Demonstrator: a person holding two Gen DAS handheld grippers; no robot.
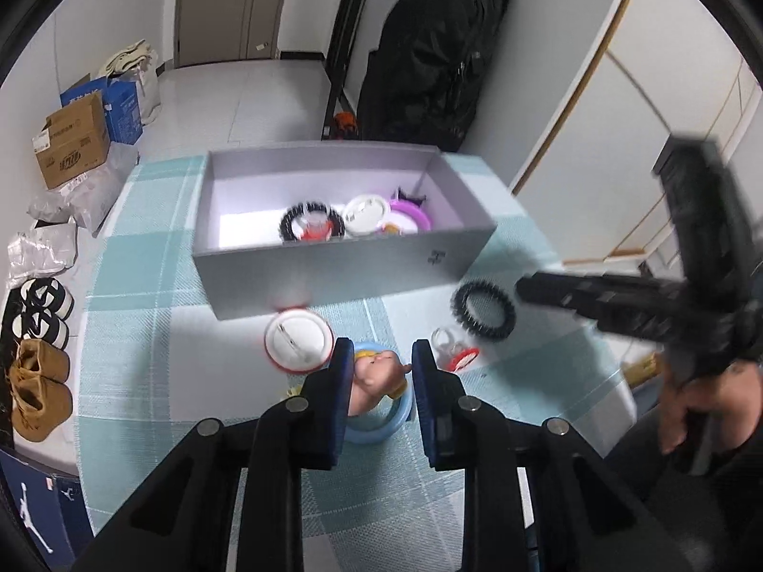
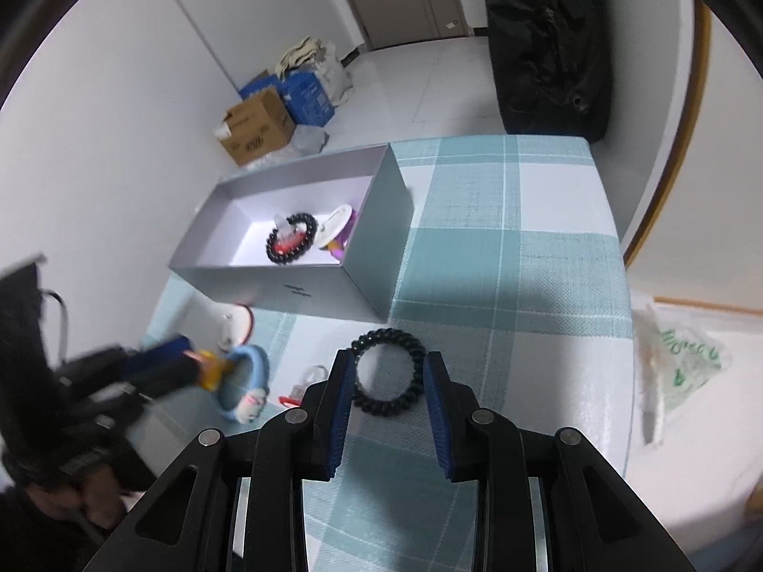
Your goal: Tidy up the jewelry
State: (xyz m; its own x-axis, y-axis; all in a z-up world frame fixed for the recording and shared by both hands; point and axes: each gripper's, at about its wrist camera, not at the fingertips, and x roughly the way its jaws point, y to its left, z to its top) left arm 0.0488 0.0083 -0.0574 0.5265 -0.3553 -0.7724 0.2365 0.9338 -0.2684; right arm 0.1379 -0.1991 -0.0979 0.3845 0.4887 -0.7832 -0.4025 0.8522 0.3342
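A: We note our left gripper (image 1: 380, 372) low over the checked cloth (image 2: 500, 248), fingers level, clamped on the figure atop the blue bangle (image 1: 379, 422); the bangle tilts, part lifted.

B: We log our right gripper (image 2: 390, 391) angled down, jaws parted, straddling the black coil bracelet (image 2: 388, 379), which lies flat on the cloth. Whether the pads touch it, we cannot tell.

A: The grey box (image 1: 334, 271) sits just beyond, holding another black bracelet (image 1: 312, 221) and round badges. A red-rimmed badge (image 1: 298, 341) lies near its front wall.
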